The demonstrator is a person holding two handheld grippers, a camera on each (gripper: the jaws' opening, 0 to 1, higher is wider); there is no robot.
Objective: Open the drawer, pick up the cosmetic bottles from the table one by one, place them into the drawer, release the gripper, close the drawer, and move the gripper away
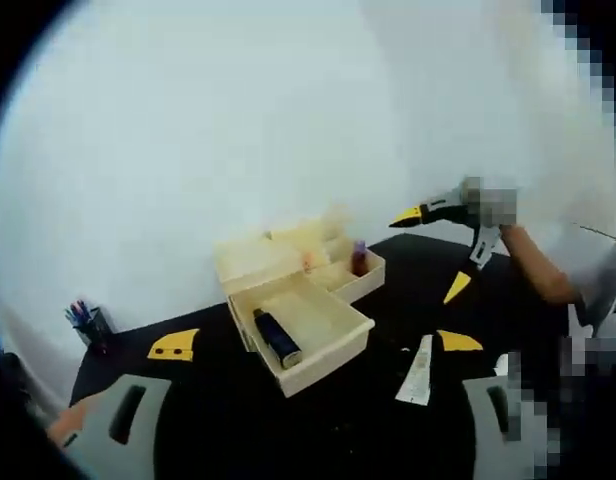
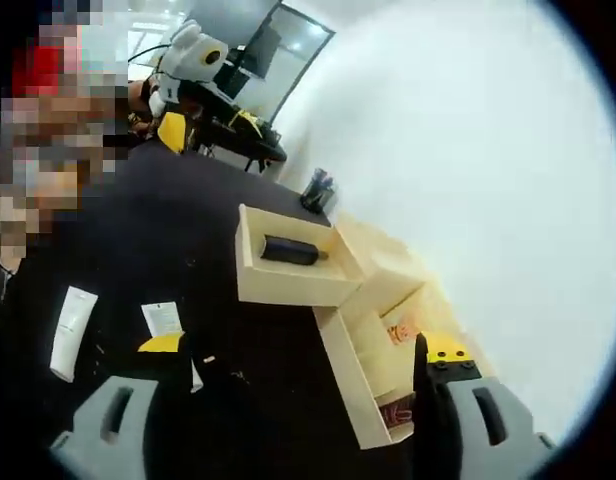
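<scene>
One dark cosmetic bottle (image 1: 277, 337) lies on its side inside the pulled-out drawer (image 1: 333, 345) of a pale wooden organizer (image 1: 288, 255) on the black counter (image 1: 338, 430). Left claw (image 1: 313, 425) hovers above the counter in front of the drawer, jaws wide apart, nothing between them. Right claw (image 1: 413, 215), seen from the left gripper view, is up in the air to the right of the organizer, yellow tips close together, but whether it is fully closed I cannot tell from there. White tube (image 1: 416, 372) lies flat on the counter right of the drawer, near small yellow pieces (image 1: 458, 341). Small reddish bottle (image 1: 359, 259) stands in an upper compartment of the organizer. Pen cup (image 1: 86, 325) sits at far left by the wall.

In the right gripper view, right claw (image 2: 303, 400) has its jaws spread, holding nothing, above the counter (image 2: 148, 260) beside the organizer (image 2: 388, 300). Drawer (image 2: 288, 285) open, same dark bottle (image 2: 291, 250) inside, lying flat. Two white tubes (image 2: 68, 333) (image 2: 166, 325) lie on the counter at left, well apart from the drawer. Pen cup (image 2: 316, 192) beyond the drawer.
</scene>
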